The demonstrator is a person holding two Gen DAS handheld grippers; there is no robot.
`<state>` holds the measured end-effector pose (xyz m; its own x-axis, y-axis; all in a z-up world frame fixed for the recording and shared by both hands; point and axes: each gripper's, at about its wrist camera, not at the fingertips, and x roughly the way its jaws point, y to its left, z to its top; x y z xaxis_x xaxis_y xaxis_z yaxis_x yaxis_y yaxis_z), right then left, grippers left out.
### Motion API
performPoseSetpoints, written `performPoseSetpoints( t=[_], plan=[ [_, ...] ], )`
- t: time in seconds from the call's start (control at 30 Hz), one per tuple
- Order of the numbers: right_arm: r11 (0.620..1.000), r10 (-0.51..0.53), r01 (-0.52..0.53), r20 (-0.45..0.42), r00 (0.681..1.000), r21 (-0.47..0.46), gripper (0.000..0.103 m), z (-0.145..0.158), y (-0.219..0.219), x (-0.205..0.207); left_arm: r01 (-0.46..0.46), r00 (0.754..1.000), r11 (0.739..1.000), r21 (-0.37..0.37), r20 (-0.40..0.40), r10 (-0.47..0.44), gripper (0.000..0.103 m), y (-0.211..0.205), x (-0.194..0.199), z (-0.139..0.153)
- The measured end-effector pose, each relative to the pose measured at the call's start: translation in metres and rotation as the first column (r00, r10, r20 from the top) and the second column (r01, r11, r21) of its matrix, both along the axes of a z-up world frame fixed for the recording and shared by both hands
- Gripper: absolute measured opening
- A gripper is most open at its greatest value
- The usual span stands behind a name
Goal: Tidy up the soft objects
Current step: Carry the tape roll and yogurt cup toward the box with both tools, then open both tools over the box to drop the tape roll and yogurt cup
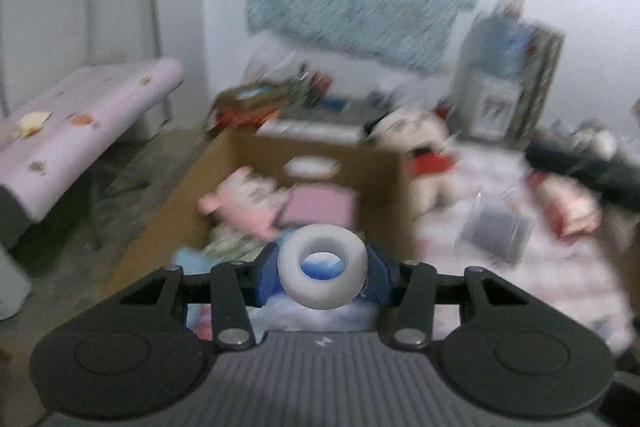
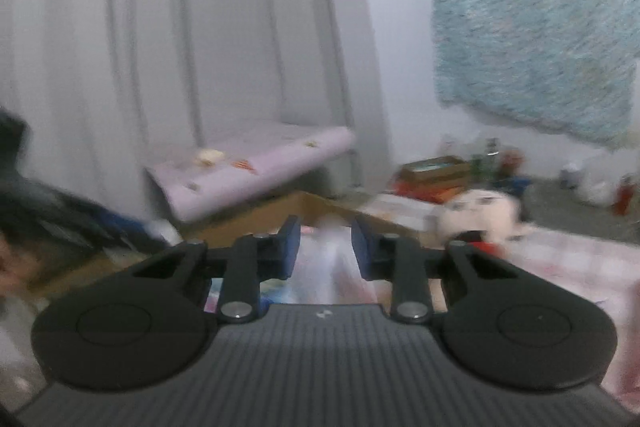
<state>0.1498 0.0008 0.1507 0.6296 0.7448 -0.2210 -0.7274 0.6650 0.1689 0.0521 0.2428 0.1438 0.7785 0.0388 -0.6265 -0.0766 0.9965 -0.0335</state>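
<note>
Carrying a white ring (image 1: 322, 271) clamped between its blue pads, the left tool (image 1: 322, 273) is hanging just above the near end of the box (image 1: 384, 187), where a pink plush (image 1: 240, 203) is already lying. This looks like the drop-off step: the next move calls for lowering over the box and parting the pads. The right tool (image 2: 325, 247) is standing with its pads apart, holding nothing. A white doll (image 1: 420, 147) is waiting on the bed (image 1: 500, 275) beside the box.
</note>
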Motion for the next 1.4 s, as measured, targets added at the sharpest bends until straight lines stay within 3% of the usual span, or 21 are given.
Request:
performPoseSetpoints(
  t=[0.2,0.4,0.53,0.57,0.73,0.8,0.83,0.87,0.93,1.0,1.07,1.13,1.27,1.4],
  plan=[
    [0.981,0.062,-0.072,-0.06,0.996,-0.179,0.027,-0.017,0.09,0.001,-0.087,0.988,0.996,0.034,-0.127,0.091,0.048,0.048,0.013,-0.05],
    [0.977,-0.012,-0.021,-0.155,0.988,-0.213,0.032,-0.048,0.074,0.007,-0.056,0.994,0.998,-0.006,-0.098,0.055,0.049,0.049,0.0,-0.067],
    [0.951,0.077,-0.116,-0.143,0.987,-0.288,0.08,-0.066,0.057,-0.002,-0.033,0.993,0.999,-0.003,-0.113,0.032,0.049,0.051,0.004,-0.073],
    [0.933,0.102,-0.143,-0.137,0.985,-0.331,0.087,-0.072,0.061,-0.003,-0.039,0.992,0.999,-0.004,-0.118,0.038,0.049,0.052,0.006,-0.076],
    [0.812,0.175,-0.239,-0.17,0.97,-0.532,0.084,-0.118,0.103,0.017,-0.043,0.991,0.997,-0.071,-0.127,0.034,0.049,0.054,0.008,-0.085],
    [0.721,0.169,-0.254,-0.192,0.967,-0.645,0.056,-0.142,0.124,0.028,-0.036,0.992,0.996,-0.083,-0.122,0.025,0.049,0.051,0.007,-0.086],
    [0.687,0.193,-0.242,-0.15,0.97,-0.685,0.055,-0.149,0.129,0.023,-0.03,0.993,0.996,-0.088,-0.119,0.019,0.049,0.05,0.006,-0.086],
    [0.679,0.203,-0.227,-0.119,0.972,-0.698,0.053,-0.152,0.131,0.019,-0.023,0.993,0.996,-0.09,-0.119,0.012,0.049,0.047,0.006,-0.087],
    [0.71,0.157,-0.171,-0.083,0.984,-0.683,0.049,-0.151,0.126,0.012,-0.002,0.993,0.996,-0.087,-0.12,-0.008,0.049,0.042,0.005,-0.089],
    [0.77,0.031,-0.035,-0.019,0.999,-0.637,0.047,-0.147,0.113,0.009,0.017,0.992,0.997,-0.082,-0.121,-0.027,0.049,0.037,0.006,-0.091],
    [0.854,-0.07,0.063,0.006,0.998,-0.517,0.047,-0.136,0.09,0.002,0.028,0.992,0.997,-0.076,-0.122,-0.037,0.049,0.036,0.008,-0.094],
    [0.91,-0.126,0.101,-0.037,0.991,-0.403,0.047,-0.124,0.067,-0.003,0.037,0.99,0.996,-0.077,-0.134,-0.047,0.049,0.038,0.011,-0.097],
    [0.955,-0.171,0.144,-0.084,0.982,-0.261,0.047,-0.096,0.041,-0.02,0.032,0.985,0.996,-0.079,-0.167,-0.045,0.049,0.043,0.014,-0.103],
    [0.984,-0.123,0.109,-0.092,0.988,-0.138,0.048,-0.062,0.033,-0.042,0.04,0.982,0.998,-0.053,-0.185,-0.049,0.049,0.046,0.01,-0.1]
  ],
)
